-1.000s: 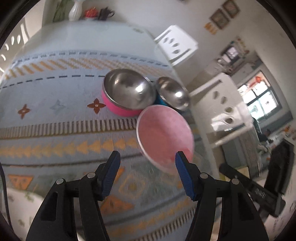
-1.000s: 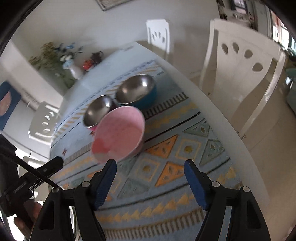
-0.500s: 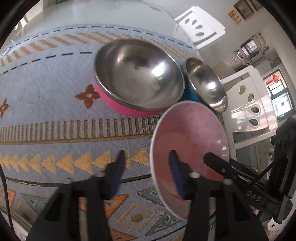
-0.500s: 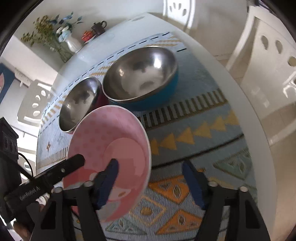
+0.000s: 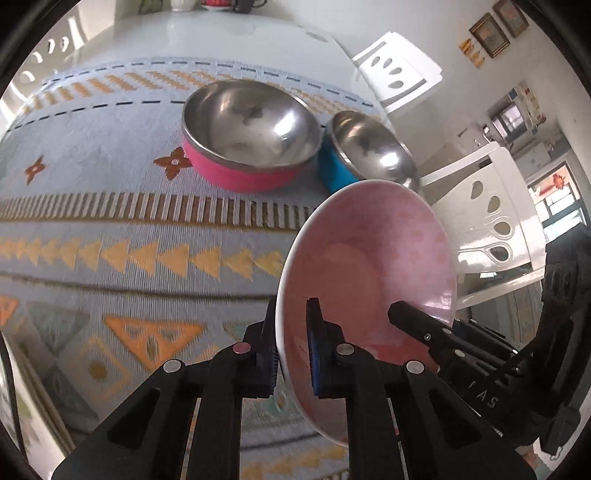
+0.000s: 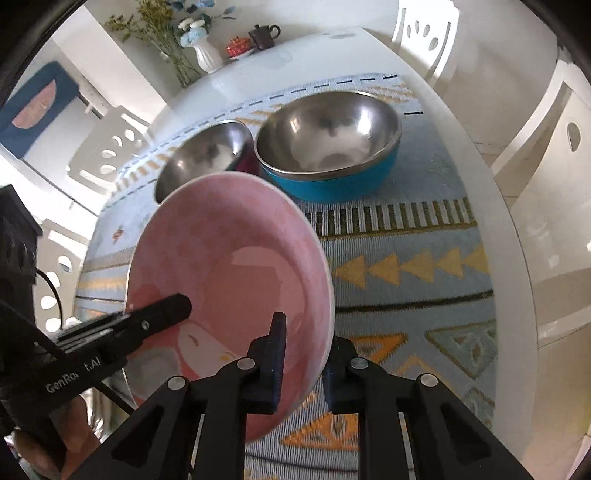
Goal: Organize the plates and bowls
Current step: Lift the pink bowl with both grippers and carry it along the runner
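Note:
A pink bowl [image 5: 369, 266] is held tilted above the patterned cloth, also in the right wrist view [image 6: 229, 266]. My left gripper [image 5: 293, 350] is shut on its left rim, one finger inside and one outside. My right gripper [image 6: 306, 354] is shut on its right rim the same way. Each gripper's finger shows inside the bowl in the other's view. Behind stand a steel bowl with a pink outside [image 5: 251, 129] and a steel bowl with a blue outside [image 6: 328, 147], side by side and touching.
The patterned cloth [image 5: 110, 229] covers a white table [image 6: 517, 258]. White chairs [image 5: 491, 221] stand around it. A vase of flowers [image 6: 203, 51], a small red pot and a dark teapot [image 6: 264, 35] sit at the table's far end.
Both grippers moved in from open and closed on opposite rims of the pink bowl. The bowl now sits tilted between them, off the cloth.

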`<state>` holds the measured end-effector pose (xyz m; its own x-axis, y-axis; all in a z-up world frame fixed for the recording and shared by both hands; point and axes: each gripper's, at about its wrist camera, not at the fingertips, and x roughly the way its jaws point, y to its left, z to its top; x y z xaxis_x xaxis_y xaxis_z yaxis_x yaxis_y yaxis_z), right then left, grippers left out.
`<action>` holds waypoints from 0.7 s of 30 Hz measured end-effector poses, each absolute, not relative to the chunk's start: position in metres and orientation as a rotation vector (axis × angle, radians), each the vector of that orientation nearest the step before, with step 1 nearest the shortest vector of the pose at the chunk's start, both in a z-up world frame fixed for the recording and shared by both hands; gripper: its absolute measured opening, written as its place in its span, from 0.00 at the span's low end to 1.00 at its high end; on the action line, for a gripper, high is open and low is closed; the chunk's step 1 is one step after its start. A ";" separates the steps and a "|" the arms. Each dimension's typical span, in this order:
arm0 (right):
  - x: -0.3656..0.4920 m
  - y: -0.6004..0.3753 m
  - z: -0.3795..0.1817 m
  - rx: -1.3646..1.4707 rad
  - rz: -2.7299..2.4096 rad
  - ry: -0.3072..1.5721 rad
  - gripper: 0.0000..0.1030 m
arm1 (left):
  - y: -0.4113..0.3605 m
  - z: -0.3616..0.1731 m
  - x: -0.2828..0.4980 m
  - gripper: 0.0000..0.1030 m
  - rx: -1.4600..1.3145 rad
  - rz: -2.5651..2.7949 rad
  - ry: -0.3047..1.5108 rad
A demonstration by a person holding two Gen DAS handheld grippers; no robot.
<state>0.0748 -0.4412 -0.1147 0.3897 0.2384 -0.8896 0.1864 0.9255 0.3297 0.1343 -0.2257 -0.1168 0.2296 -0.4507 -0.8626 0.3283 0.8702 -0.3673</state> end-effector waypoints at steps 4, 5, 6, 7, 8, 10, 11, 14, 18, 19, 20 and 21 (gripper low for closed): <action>0.053 -0.441 -0.096 0.397 0.053 1.170 0.16 | -0.225 -0.105 0.112 0.09 -0.158 -0.509 1.207; 0.049 -0.442 -0.092 0.396 0.060 1.170 0.16 | -0.223 -0.101 0.106 0.09 -0.171 -0.501 1.202; 0.045 -0.441 -0.089 0.391 0.068 1.171 0.16 | -0.223 -0.099 0.102 0.09 -0.177 -0.494 1.197; 0.041 -0.440 -0.086 0.385 0.078 1.174 0.16 | -0.221 -0.097 0.096 0.09 -0.180 -0.485 1.192; 0.037 -0.438 -0.083 0.381 0.088 1.174 0.16 | -0.219 -0.094 0.091 0.09 -0.183 -0.474 1.188; 0.037 -0.432 -0.079 0.371 0.109 1.176 0.16 | -0.215 -0.090 0.081 0.09 -0.195 -0.452 1.179; 0.035 -0.431 -0.077 0.369 0.118 1.179 0.16 | -0.213 -0.088 0.078 0.09 -0.200 -0.442 1.175; 0.029 -0.423 -0.073 0.361 0.155 1.178 0.16 | -0.204 -0.084 0.070 0.09 -0.215 -0.408 1.162; 0.027 -0.414 -0.069 0.344 0.189 1.169 0.16 | -0.195 -0.079 0.061 0.09 -0.225 -0.374 1.146; 0.027 -0.412 -0.068 0.344 0.197 1.170 0.16 | -0.193 -0.078 0.059 0.09 -0.227 -0.363 1.143; 0.026 -0.411 -0.068 0.346 0.203 1.171 0.16 | -0.192 -0.077 0.058 0.09 -0.228 -0.356 1.141; 0.026 -0.410 -0.068 0.347 0.207 1.172 0.16 | -0.190 -0.077 0.057 0.09 -0.230 -0.349 1.141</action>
<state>0.0265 -0.4100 -0.0681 0.3782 0.3366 -0.8624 0.0210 0.9282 0.3715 0.0573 -0.1904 -0.0769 0.3719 -0.3847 -0.8448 0.1531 0.9230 -0.3530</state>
